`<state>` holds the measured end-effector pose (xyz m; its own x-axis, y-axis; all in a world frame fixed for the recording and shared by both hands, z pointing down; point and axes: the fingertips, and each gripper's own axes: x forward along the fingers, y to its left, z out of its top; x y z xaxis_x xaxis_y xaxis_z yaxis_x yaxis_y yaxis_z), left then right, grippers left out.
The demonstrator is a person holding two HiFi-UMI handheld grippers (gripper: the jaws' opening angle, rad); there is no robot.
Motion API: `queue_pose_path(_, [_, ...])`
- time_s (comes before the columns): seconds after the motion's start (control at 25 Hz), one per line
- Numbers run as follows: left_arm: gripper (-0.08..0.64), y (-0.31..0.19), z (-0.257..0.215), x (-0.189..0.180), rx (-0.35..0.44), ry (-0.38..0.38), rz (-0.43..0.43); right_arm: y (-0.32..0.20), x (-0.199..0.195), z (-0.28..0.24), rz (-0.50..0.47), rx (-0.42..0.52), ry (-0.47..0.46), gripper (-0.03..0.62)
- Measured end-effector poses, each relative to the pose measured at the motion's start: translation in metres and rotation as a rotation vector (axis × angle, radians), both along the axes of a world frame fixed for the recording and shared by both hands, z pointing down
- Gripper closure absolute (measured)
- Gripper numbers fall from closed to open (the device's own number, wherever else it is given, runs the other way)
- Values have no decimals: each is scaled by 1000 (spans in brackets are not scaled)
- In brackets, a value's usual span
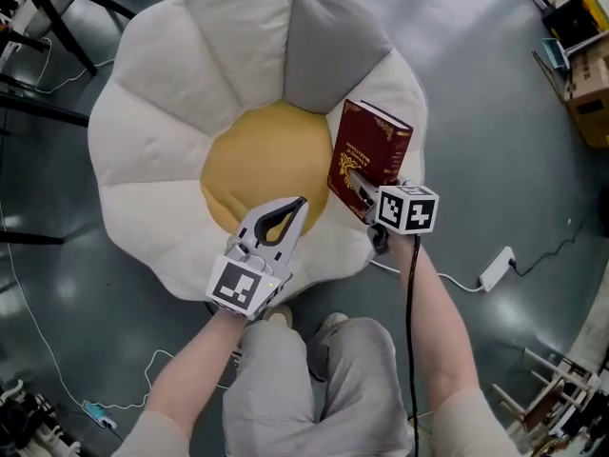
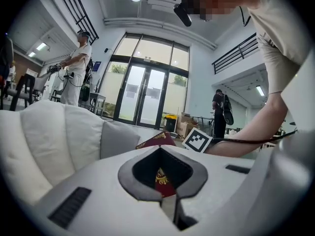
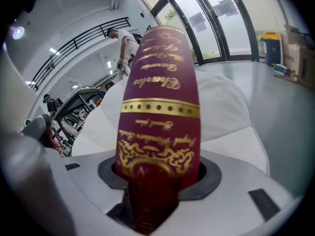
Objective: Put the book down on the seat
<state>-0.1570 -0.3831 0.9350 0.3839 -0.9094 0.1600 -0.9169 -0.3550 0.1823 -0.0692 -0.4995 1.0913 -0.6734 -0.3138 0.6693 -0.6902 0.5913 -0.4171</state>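
A dark red book (image 1: 373, 151) with gold lettering is held over the right side of a flower-shaped seat (image 1: 152, 131), which has white petals, one grey petal and a yellow middle (image 1: 262, 165). My right gripper (image 1: 360, 187) is shut on the book's lower end, spine toward the camera in the right gripper view, book (image 3: 160, 117) standing up between the jaws. My left gripper (image 1: 293, 209) hovers over the yellow cushion's near edge, jaws shut with nothing between them. In the left gripper view the book (image 2: 158, 139) and the right gripper's marker cube (image 2: 198, 140) show beyond the closed jaws.
The seat stands on a grey glossy floor. A white power strip (image 1: 497, 268) and cable lie at the right, black stands (image 1: 57, 17) at the left, boxes (image 1: 588, 74) at the far right. My knees (image 1: 324, 379) are just below the seat. Other people stand in the hall.
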Motion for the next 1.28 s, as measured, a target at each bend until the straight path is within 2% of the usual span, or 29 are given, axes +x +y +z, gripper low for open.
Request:
queue_pose_path(0.08, [555,1,5,3,-5,-19,14,-6,8,7,32,33,31,363])
queue_pose_path(0.16, [555,1,9,6,-12,-32,19,-14,16,9,59,70,76,313])
queue_pose_path(0.32, [555,5,4,15,-25,-26,21,-18,32,6,57,134,208,240])
queue_pose_path(0.48, [555,9,-14,18,-73,-22,32,-20,51,-14,92,177,300,219])
queue_pose_path(0.56, [555,11,-30,19,-70,-4,29,-22,57,-29,86,210,332,212])
queue_pose_path(0.84, [555,13,-85,23,-76,23,37,-9,65,-100,121,199,281,212])
queue_pose_path(1.04, [555,19,-143,27,-71,6,54,8,70,-174,168,192,218,213])
queue_pose_path(1.16, [555,24,-189,29,-26,-30,72,20,71,-218,152,169,175,215])
queue_pose_path(1.28, [555,30,-229,23,-33,-44,55,28,73,-267,133,198,166,241])
